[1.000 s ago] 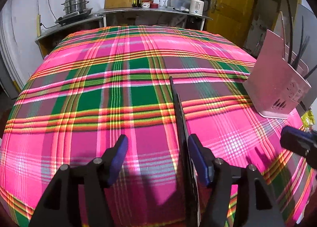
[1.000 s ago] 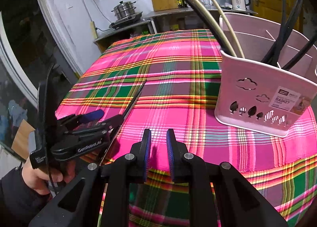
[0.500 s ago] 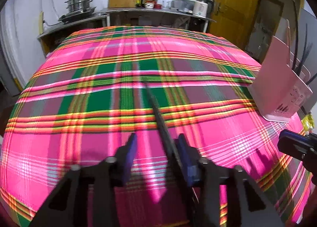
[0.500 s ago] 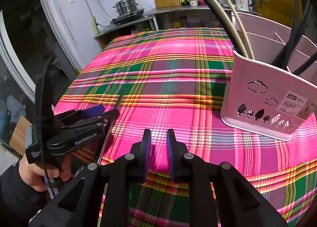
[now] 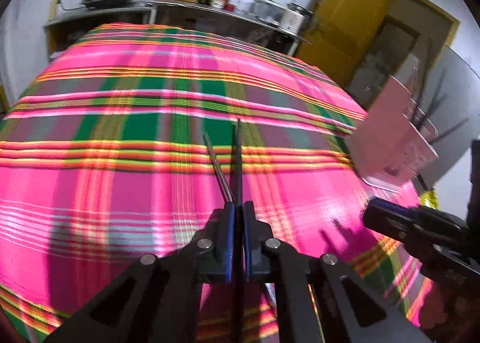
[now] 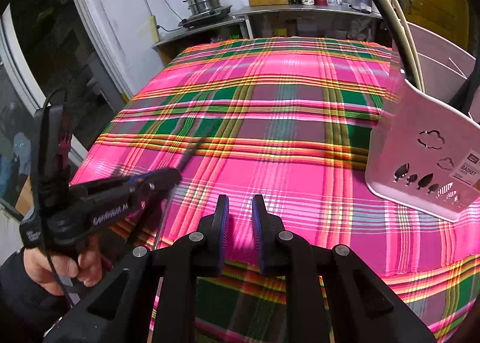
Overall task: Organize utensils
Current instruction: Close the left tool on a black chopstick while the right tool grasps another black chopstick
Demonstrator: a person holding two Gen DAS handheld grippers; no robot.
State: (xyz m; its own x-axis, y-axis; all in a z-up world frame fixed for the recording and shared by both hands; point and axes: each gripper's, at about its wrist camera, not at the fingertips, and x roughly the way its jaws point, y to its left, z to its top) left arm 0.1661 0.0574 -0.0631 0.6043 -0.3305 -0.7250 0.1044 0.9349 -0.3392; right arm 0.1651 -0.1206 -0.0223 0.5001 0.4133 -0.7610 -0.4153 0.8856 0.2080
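Observation:
A thin black chopstick (image 5: 238, 160) sticks out forward over the plaid tablecloth, and my left gripper (image 5: 237, 217) is shut on its near part. From the right wrist view that left gripper (image 6: 168, 176) is at the table's left edge, the chopstick (image 6: 192, 148) slanting up from its tips. My right gripper (image 6: 240, 208) stands open over the table's near edge with nothing between its pads. The pink utensil basket (image 6: 420, 163) stands to the right and holds several black and cream chopsticks (image 6: 399, 13). In the left wrist view the basket (image 5: 390, 139) is at the right, blurred.
A pink and green plaid cloth (image 6: 270, 103) covers the table. Behind it runs a steel counter (image 6: 300, 8) with a pot, a cutting board, bottles and a kettle. A yellow door (image 5: 339, 22) is at the back right. A person's hand (image 6: 60, 265) holds the left gripper.
The left gripper's jaws have closed from wide apart onto the black chopstick, which now points straight ahead and is raised off the cloth. The basket has shifted right in the right wrist view.

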